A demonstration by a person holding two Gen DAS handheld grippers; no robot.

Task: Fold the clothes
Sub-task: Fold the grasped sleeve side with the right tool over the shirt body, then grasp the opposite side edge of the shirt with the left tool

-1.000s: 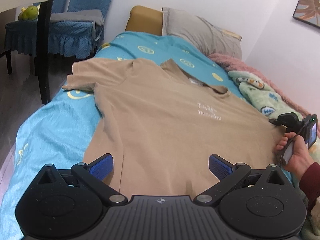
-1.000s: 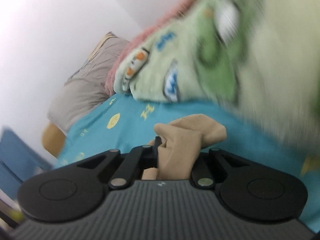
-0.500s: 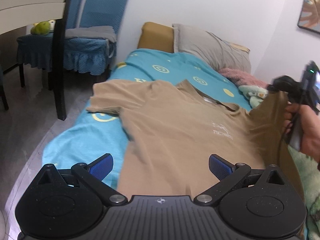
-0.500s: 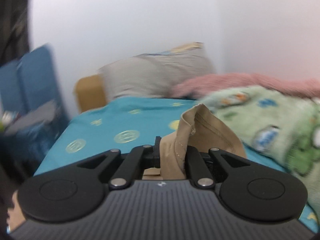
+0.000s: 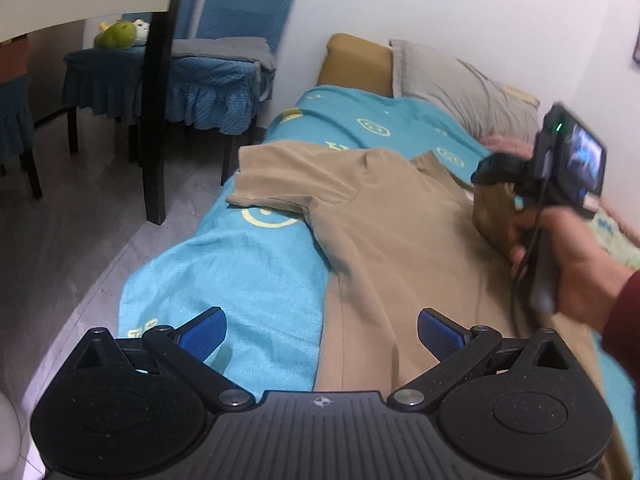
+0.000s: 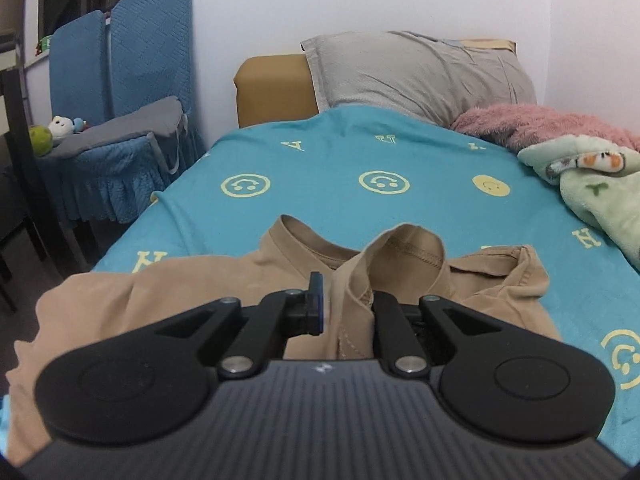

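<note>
With the right gripper [image 6: 347, 312] jaws opening & the tan shirt [image 6: 224, 276] sleeve seen btwn them, left gripper [image 5: 322, 332] held wide open w/ shirt hem just ahead, the fold could be lost if released crooked.

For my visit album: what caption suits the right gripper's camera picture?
Right gripper, jaws opening, brings a tan T-shirt sleeve over the shirt on the turquoise bedspread.
</note>
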